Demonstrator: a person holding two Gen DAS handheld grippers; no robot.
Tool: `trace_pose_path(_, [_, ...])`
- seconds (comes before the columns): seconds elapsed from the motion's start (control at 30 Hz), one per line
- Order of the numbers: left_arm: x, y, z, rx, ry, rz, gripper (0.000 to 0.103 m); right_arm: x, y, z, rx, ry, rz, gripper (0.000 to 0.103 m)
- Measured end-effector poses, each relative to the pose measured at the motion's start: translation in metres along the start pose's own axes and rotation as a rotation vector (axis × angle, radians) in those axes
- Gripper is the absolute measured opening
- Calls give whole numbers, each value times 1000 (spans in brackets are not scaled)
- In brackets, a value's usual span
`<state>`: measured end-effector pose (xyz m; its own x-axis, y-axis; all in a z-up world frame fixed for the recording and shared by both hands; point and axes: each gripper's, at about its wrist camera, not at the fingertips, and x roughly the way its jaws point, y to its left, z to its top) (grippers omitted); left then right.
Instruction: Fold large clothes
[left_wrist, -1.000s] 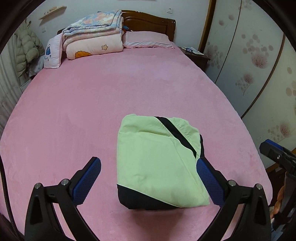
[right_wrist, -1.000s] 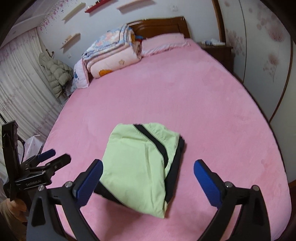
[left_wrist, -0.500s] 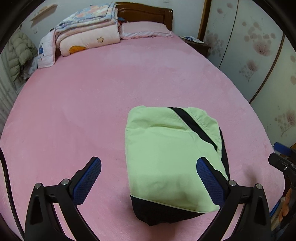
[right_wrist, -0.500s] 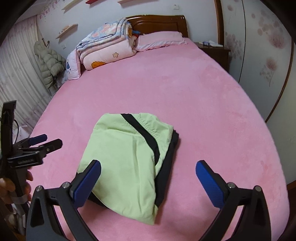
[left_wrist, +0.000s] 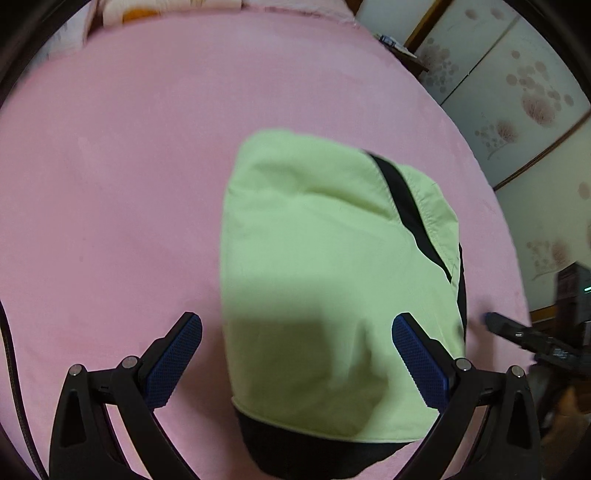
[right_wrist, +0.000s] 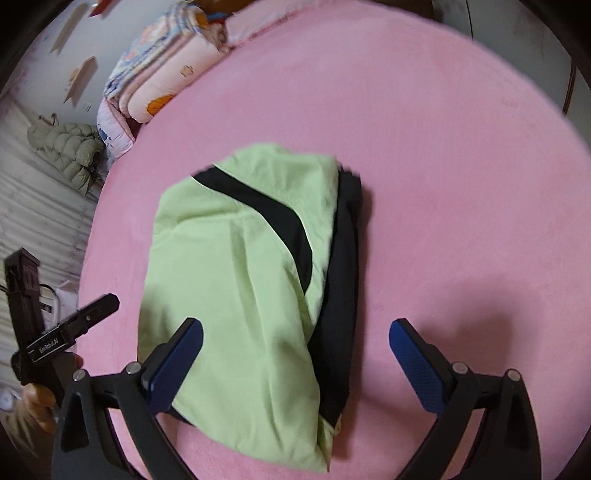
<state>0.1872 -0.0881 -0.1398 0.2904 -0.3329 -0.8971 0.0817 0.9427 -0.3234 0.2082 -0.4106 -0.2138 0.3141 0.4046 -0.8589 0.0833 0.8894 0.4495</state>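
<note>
A light green garment with a black stripe and black trim (left_wrist: 325, 258) (right_wrist: 240, 280) lies folded into a compact bundle on the pink bed (left_wrist: 110, 184) (right_wrist: 443, 147). My left gripper (left_wrist: 297, 354) hangs open just above the bundle's near edge, one blue pad over the bed, the other over the cloth. My right gripper (right_wrist: 295, 354) is open too, low over the bundle's near right side, straddling its black edge. Neither holds anything. Each gripper shows at the other view's border: the right gripper (left_wrist: 524, 338), the left gripper (right_wrist: 70, 328) in a hand.
Folded quilts (right_wrist: 162, 74) and a pink pillow (right_wrist: 266, 18) are stacked at the head of the bed. A puffy jacket (right_wrist: 70, 147) hangs by the curtain on the left. Floral wardrobe doors (left_wrist: 517, 92) and a nightstand (left_wrist: 399, 51) stand on the right.
Both grippers have dropped and moved in toward the folded garment, which now fills more of each view. The jaws have stayed open and the bundle has not moved.
</note>
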Motion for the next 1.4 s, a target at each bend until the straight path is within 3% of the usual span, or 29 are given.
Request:
trace_pose_path(0.2, [36, 20, 6, -30, 69, -135, 102, 38, -22, 5, 49, 84, 82, 98])
trace_pose_path(0.3, [52, 19, 5, 3, 103, -141, 102, 53, -29, 6, 52, 111, 139, 96])
trace_pose_path(0.37, [62, 18, 5, 22, 118, -149, 102, 61, -33, 6, 60, 126, 191, 81])
trace_pose_path(0.4, [65, 18, 4, 27, 125, -158, 102, 66, -34, 6, 70, 139, 226, 64])
trace_pose_path(0.43, [66, 20, 4, 27, 130, -167, 102, 71, -36, 6, 77, 151, 245, 61])
trace_pose_path(0.7, [99, 30, 12, -11, 173, -252, 103, 95, -41, 10, 75, 164, 321, 61])
trace_pose_path(0.8, [100, 18, 15, 18, 149, -217, 98, 101, -42, 13, 79, 160, 345, 48])
trace_pose_path(0.83, [98, 14, 14, 31, 143, -191, 93, 102, -42, 13, 79, 160, 347, 41])
trace_pose_path(1.07, [60, -33, 4, 137, 44, -15, 52, 70, -9, 9, -20, 89, 235, 21])
trace_pose_path(1.27, [0, -67, -11, 137, -21, 47, 46, 16, 43, 5, -146, 27, 136, 15])
trace_pose_path(1.4, [-58, -76, -29, 106, -55, 47, 47, -32, 74, -6, -194, 15, 145, 15])
